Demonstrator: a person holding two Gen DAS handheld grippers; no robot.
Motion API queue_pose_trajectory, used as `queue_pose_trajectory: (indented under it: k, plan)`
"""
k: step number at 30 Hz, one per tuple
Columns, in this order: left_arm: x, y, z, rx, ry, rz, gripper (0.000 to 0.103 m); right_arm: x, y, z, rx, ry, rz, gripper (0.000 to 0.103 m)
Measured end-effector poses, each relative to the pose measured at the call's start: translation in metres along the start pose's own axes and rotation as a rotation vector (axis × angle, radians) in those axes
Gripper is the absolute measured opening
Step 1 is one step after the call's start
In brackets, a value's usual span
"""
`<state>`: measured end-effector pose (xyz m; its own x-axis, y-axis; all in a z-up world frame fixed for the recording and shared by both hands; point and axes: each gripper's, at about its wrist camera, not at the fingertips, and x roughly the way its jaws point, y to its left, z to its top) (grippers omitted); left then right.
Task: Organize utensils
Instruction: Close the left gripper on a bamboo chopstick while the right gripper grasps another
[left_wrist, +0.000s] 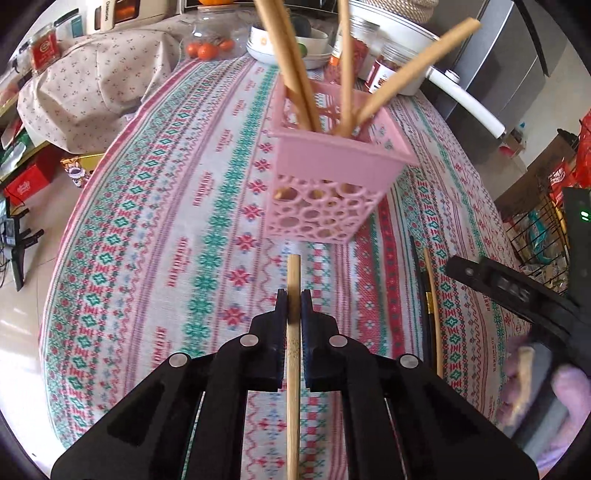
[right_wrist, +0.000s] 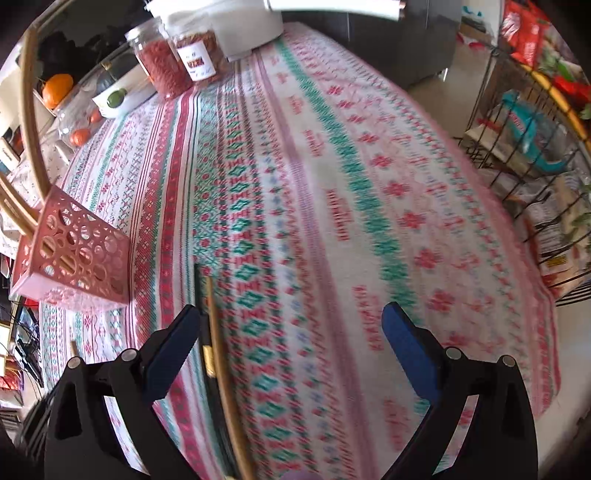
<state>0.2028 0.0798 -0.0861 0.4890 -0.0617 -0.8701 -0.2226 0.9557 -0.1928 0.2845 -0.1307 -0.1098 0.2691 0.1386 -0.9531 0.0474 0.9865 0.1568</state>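
Left claw (left_wrist: 294, 306) clamped on a plain light-wood chopstick (left_wrist: 293, 369), stick running lengthwise between the blue pads, tip aimed at the pink perforated plastic utensil holder (left_wrist: 325, 177) just ahead on the table (left_wrist: 147, 240). Four wooden sticks already standing inside, leaning in different directions. Right claw (right_wrist: 291, 321) spread wide, gripping nothing, poised over the patterned tablecloth near a black chopstick with a gold band (right_wrist: 205, 332) and a curved-looking tan chopstick (right_wrist: 225, 369) lying side by side (curve probably only lens distortion).

Risks, judged from here:
- Holder looks light; a push from the incoming tip against its rim or against the leaning sticks could tip or slide it.
- Held lengthwise along the pads, so likely to pivot or slip once swung upright for dropping in.
- Sticks inside crossing at the mouth, leaving little free opening; could jam or bounce out.
- Two remaining sticks nearly touching: a wide closing could catch both, or roll one aside on the cloth.

Writing: repeated woven red word on the tablecloth, too blurred to read. Labels on the clear jars of red contents (right_wrist: 162, 66) illegible.
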Motion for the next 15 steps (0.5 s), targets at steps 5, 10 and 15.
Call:
queue_pose_trajectory:
  k: [5, 10, 15]
  plan:
    - [-0.001, 0.015, 0.001, -0.026, 0.025, -0.016, 0.006, 0.014, 0.014, 0.0, 0.0, 0.004, -0.059, 0.091]
    - [0.0, 0.019, 0.004, -0.04, 0.03, -0.031, 0.007, 0.021, 0.03, -0.003, -0.071, -0.019, -0.149, 0.091]
    - [0.005, 0.021, 0.003, -0.047, 0.037, -0.027, 0.007, 0.024, 0.024, -0.004, -0.086, -0.051, -0.139, 0.098]
